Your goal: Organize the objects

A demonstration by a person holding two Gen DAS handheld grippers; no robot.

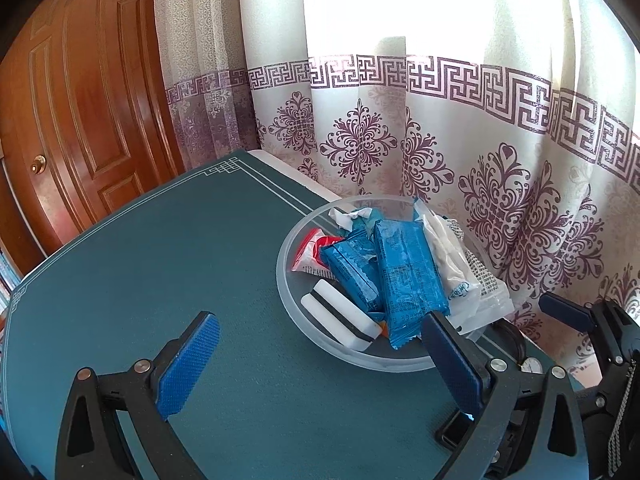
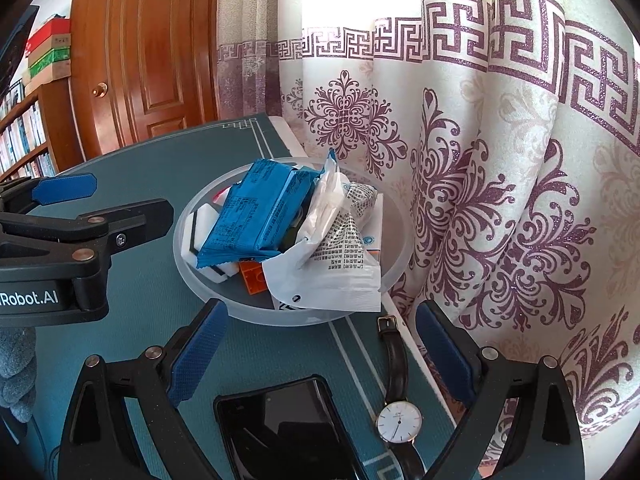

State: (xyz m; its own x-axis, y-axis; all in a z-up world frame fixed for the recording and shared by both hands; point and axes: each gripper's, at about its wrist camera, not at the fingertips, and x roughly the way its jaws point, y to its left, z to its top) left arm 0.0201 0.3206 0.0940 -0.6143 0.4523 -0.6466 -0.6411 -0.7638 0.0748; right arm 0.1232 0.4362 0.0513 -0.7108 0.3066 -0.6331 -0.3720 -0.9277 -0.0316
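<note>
I see my left hand-held gripper (image 1: 320, 354) gaping empty beside the bowl (image 1: 288, 280) of snack packets (image 1: 408, 268). My right hand-held gripper (image 2: 320, 350) gapes empty above the phone (image 2: 280, 428) and wristwatch (image 2: 399, 420) on the tabletop (image 1: 160, 248).

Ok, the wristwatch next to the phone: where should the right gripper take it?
Grip the wristwatch across its round case, coming from above. It lies flat, dial up, with the strap running toward the bowl, so the case is its one rigid part. The open right gripper already straddles it; keep clear of the phone.
</note>
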